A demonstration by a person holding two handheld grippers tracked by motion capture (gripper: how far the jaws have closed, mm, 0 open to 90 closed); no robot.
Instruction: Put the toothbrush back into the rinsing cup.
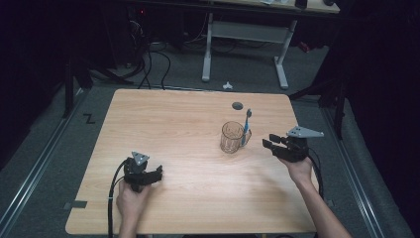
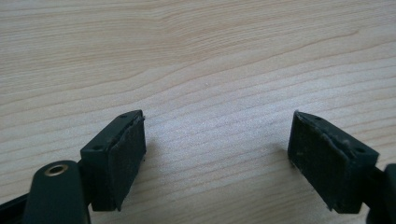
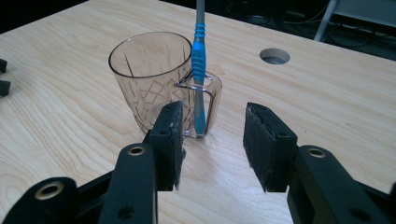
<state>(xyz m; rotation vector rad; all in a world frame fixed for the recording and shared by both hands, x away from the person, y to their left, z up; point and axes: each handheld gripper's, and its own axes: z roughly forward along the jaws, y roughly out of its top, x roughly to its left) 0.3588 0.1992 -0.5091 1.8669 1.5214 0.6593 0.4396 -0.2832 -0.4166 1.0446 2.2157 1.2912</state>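
Pale wood grain covers the table [image 1: 188,198], which carries a round cable hole [image 1: 237,105] beyond the clear glass mug [image 1: 231,137]. A blue toothbrush [image 1: 247,125] is seen standing upright through the mug's handle loop, on the side facing the right gripper [image 1: 268,144]. Nothing is placed between that gripper and the mug. In the right gripper view the mug [image 3: 154,79] and toothbrush [image 3: 199,70] are seen just beyond the half-open, empty jaws, untouched. The left gripper [image 1: 157,174] is held low over bare tabletop, well apart from the mug, its jaws spread wide and empty.
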